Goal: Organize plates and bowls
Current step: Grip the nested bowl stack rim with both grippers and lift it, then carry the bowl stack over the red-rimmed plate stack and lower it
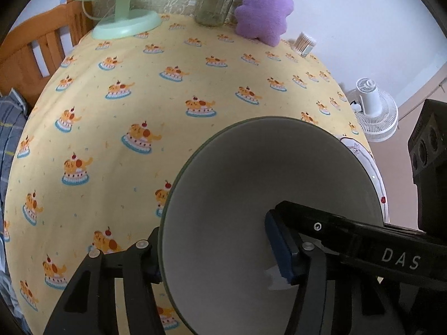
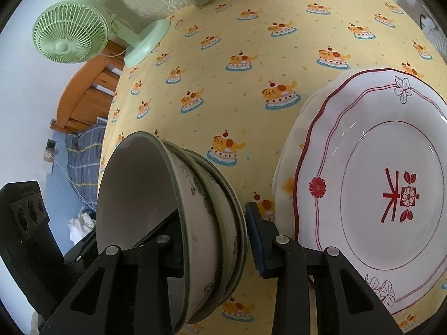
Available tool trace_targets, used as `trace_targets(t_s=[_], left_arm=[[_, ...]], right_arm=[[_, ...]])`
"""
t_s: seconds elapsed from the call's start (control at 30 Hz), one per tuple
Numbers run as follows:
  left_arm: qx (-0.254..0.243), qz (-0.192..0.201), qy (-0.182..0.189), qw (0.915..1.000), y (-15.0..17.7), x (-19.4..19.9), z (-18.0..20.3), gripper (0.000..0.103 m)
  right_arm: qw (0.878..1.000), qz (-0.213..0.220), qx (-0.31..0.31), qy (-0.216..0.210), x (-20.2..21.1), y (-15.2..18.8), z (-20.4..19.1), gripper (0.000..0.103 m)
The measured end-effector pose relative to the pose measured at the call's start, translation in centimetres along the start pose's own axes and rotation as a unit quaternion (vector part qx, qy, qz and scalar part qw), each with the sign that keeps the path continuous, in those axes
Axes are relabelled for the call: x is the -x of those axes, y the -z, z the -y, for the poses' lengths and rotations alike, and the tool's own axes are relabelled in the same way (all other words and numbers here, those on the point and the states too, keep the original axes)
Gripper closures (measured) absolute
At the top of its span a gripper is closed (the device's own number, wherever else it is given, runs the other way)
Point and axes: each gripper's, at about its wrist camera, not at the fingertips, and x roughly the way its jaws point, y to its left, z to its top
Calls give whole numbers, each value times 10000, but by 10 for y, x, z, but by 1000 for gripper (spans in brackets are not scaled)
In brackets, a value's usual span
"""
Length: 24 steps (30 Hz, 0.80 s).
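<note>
In the left wrist view my left gripper is shut on the rim of a grey-green bowl, one finger inside and one outside. In the right wrist view that bowl sits nested in a stack of bowls with leaf prints, and the left gripper's finger reaches into it. My right gripper is open, its fingers either side of the stack's rims. A white plate with red trim lies to the right on a cream plate; its edge also shows in the left wrist view.
The round table has a yellow cake-print cloth. At its far edge stand a green fan, a glass jar, a purple plush and a toothpick holder. A white fan and a wooden bed frame stand beyond.
</note>
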Motion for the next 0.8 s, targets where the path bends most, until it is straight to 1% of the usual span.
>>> trace_targets(t_s=[0.1, 0.23, 0.4, 0.47, 0.8], left_arm=[[-14, 13, 14, 10000, 2, 1, 0, 45], [26, -75, 18, 10000, 1, 2, 0, 47], [-118, 14, 47, 9999, 6, 6, 4, 47], [-161, -10, 114, 9998, 8, 8, 4, 47], [-436, -59, 516, 9977, 16, 23, -5, 46]], right_arm=[[9998, 8, 165, 129, 1, 1, -5, 66], [9996, -20, 128, 239, 1, 1, -7, 66], [9993, -103, -145, 321, 1, 7, -3, 65], [9990, -114, -223, 370, 3, 10, -3, 65], [9966, 191, -519, 603, 18, 34, -19, 65]])
